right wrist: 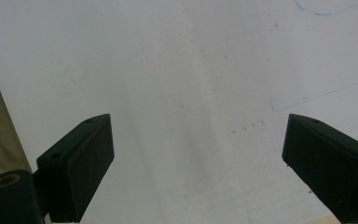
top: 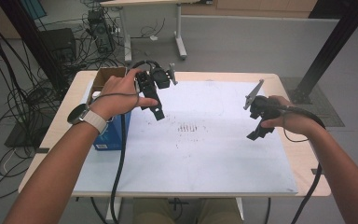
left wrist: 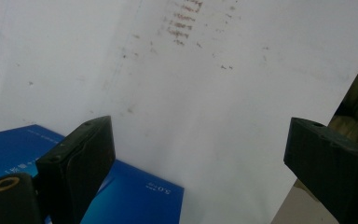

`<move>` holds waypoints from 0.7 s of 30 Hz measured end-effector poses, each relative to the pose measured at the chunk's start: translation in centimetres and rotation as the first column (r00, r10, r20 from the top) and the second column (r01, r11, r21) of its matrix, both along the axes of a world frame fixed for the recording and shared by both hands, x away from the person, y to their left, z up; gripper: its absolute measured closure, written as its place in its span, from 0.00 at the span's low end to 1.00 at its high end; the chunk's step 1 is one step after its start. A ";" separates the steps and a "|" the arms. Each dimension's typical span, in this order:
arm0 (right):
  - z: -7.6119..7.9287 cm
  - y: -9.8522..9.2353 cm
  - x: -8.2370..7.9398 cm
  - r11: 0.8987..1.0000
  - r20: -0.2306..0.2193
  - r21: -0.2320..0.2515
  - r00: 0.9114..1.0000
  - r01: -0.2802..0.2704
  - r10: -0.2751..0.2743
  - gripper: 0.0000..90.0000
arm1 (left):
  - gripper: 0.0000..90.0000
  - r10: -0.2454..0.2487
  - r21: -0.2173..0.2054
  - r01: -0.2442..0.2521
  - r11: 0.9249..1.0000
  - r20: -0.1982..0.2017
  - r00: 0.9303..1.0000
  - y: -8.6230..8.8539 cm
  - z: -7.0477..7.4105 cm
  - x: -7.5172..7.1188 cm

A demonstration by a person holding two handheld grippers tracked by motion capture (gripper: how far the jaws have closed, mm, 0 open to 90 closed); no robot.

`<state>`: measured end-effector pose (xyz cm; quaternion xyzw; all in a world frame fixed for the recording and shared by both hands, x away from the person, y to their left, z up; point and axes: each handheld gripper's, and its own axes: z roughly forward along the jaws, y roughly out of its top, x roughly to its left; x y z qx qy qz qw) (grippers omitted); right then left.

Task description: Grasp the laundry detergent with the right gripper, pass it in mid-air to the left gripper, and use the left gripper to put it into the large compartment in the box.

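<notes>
Two claws, one per hand. One blue box, one cardboard box, one white sheet, one surface.

Left claw (top: 154,108) is held above the left part of the white sheet (top: 191,154), just beside the blue box (top: 114,133). Its jaws stand wide apart in the left gripper view, nothing between them, touching nothing. In that view the blue box (left wrist: 135,196) sits low under the left jaw, with white print on its top face; the sheet beyond it carries a patch of brownish smudge marks (left wrist: 182,23).

Right claw (top: 260,131) is held above the right part of the sheet, well apart from the left claw. Jaws wide apart in the right gripper view too, empty, touching nothing; bare white sheet (right wrist: 191,70) below, with faint blue pen lines near the top right.

Cardboard box (top: 107,77) stands open at the far left corner of the surface (top: 307,163), behind the blue box, partly hidden by the left hand (top: 116,93). A watch with a pale strap (top: 86,115) is on the left wrist. Right hand (top: 291,119) grips its tool near the right edge of the sheet.
</notes>
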<state>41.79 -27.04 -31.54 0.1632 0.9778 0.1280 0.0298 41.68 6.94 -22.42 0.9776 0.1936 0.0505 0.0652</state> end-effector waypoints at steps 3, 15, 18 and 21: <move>0.0 0.1 0.0 1.000 -0.002 0.004 1.000 0.001 -0.001 0.10 | 0.10 -0.001 -0.001 0.001 1.000 -0.001 1.000 -0.1 -0.3 0.0; 0.0 0.1 0.1 1.000 -0.004 0.006 1.000 -0.003 0.003 0.10 | 0.10 -0.001 0.005 0.001 1.000 0.000 1.000 -0.5 -1.0 0.0; 0.0 0.2 0.1 1.000 -0.004 0.004 1.000 -0.006 0.006 0.10 | 0.10 0.000 0.000 0.000 1.000 0.007 1.000 -0.4 -1.0 -0.2; 0.1 0.2 0.1 1.000 -0.003 0.003 1.000 -0.005 0.005 0.10 | 0.10 0.002 0.000 -0.002 1.000 0.014 1.000 -0.4 -1.0 -0.3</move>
